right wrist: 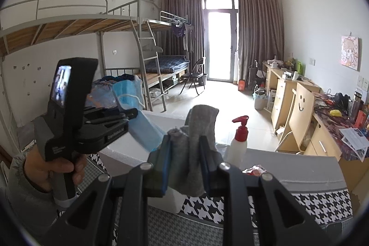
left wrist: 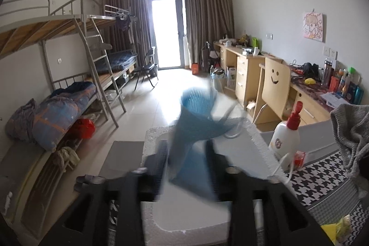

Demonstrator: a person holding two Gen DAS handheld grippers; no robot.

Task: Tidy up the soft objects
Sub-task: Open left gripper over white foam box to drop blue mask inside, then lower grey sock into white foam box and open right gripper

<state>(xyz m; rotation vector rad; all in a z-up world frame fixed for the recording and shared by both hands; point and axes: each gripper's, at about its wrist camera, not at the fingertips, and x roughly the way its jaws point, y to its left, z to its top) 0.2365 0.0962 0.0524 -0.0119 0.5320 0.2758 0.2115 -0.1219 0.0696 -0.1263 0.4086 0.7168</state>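
Observation:
My left gripper (left wrist: 186,153) is shut on a blue face mask (left wrist: 196,121), which is blurred and held above a white foam box (left wrist: 260,142). In the right wrist view the left gripper (right wrist: 132,115) is at the left, with the mask (right wrist: 145,133) pinched in it and its ear loop hanging. My right gripper (right wrist: 185,149) is shut on a grey knitted sock (right wrist: 196,146), held up above the table. The sock also shows at the right edge of the left wrist view (left wrist: 350,137).
A white pump bottle with a red top (right wrist: 238,142) stands behind the foam box (right wrist: 161,121) on a table with a houndstooth cloth (right wrist: 311,202). A small red packet (right wrist: 254,171) lies beside it. A yellow item (left wrist: 339,229) is at the lower right. Bunk beds stand left, desks and a chair right.

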